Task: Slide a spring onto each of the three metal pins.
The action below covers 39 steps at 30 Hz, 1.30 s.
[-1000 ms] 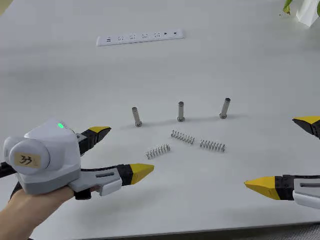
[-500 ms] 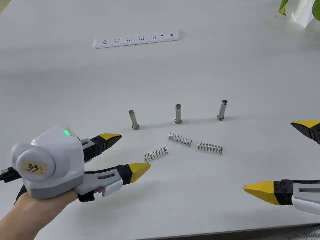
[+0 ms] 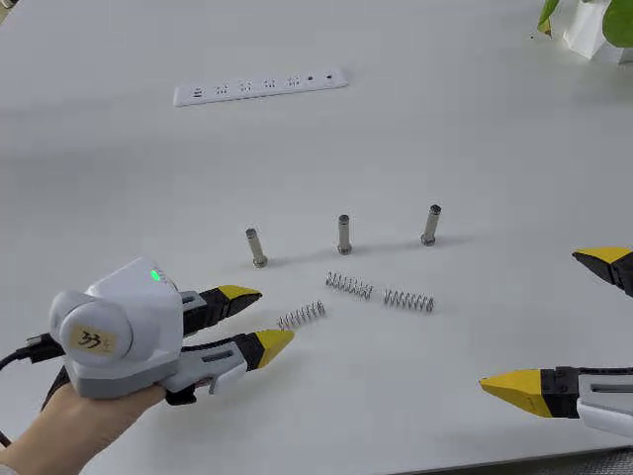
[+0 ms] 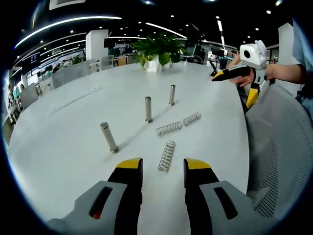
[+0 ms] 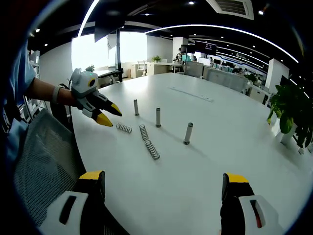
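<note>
Head view: three pins were seen upright and bare on the table, ready for loading; the left gripper, jaws narrowly parted, was aimed at the nearest spring, judged for pickup; the right gripper was held spread wide, well apart.

We see a white power strip lying flat on the far part of the white table, well apart from a potted plant at its far right corner; a grey mesh chair stands beside the table's edge
</note>
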### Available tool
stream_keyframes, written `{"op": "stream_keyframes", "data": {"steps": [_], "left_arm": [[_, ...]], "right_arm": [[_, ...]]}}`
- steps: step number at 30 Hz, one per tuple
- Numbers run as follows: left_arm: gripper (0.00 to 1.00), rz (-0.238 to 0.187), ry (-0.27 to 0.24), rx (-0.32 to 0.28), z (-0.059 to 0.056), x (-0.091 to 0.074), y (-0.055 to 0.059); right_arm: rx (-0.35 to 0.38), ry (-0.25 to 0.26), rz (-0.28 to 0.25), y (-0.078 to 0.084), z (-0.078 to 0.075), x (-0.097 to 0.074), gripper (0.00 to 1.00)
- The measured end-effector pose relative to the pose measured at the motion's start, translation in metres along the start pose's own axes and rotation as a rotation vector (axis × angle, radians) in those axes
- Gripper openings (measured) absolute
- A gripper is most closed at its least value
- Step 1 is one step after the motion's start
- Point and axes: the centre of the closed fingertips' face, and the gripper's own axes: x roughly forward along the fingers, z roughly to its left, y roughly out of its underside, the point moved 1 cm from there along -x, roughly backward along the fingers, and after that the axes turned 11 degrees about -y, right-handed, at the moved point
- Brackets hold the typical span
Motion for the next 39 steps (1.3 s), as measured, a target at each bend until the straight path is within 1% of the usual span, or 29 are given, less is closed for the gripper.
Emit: {"op": "stream_keyframes", "data": {"steps": [3, 5, 6, 8, 10, 15, 22, 27, 34, 39], "left_arm": [[0.27, 0.017, 0.009, 0.016, 0.0, 0.004, 0.002], [0.25, 0.05, 0.007, 0.056, 0.002, 0.007, 0.008], [0.24, 0.047, 0.012, 0.057, 0.001, 0.008, 0.008], [0.22, 0.061, 0.025, 0.064, -0.001, 0.01, 0.011], [0.21, 0.067, 0.029, 0.078, -0.001, 0.011, 0.011], [0.16, 0.092, 0.04, 0.087, 0.001, 0.013, 0.015], [0.13, 0.113, 0.059, 0.104, -0.001, 0.016, 0.015], [0.09, 0.123, 0.076, 0.118, -0.003, 0.018, 0.015], [0.09, 0.141, 0.088, 0.127, -0.005, 0.02, 0.016], [0.08, 0.148, 0.092, 0.122, -0.006, 0.021, 0.016]], "right_arm": [[0.004, 0.001, 0.0, 0.001, 0.0, 0.0, 0.99], [0.005, 0.001, -0.002, 0.001, 0.0, 0.0, 0.99], [0.005, 0.001, -0.001, 0.001, 0.0, 0.0, 0.99], [0.0, -0.001, 0.0, 0.0, 0.001, 0.0, 0.99], [-0.002, -0.002, 0.0, 0.0, 0.002, 0.0, 0.99], [0.002, 0.001, -0.004, 0.0, 0.001, 0.0, 0.99], [0.006, -0.001, -0.003, 0.002, 0.002, 0.001, 0.99], [0.01, -0.001, -0.004, 0.003, 0.002, 0.002, 0.99], [0.011, 0.0, -0.003, 0.005, 0.002, 0.002, 0.98], [0.014, 0.004, -0.004, 0.006, 0.002, 0.001, 0.98]]}}
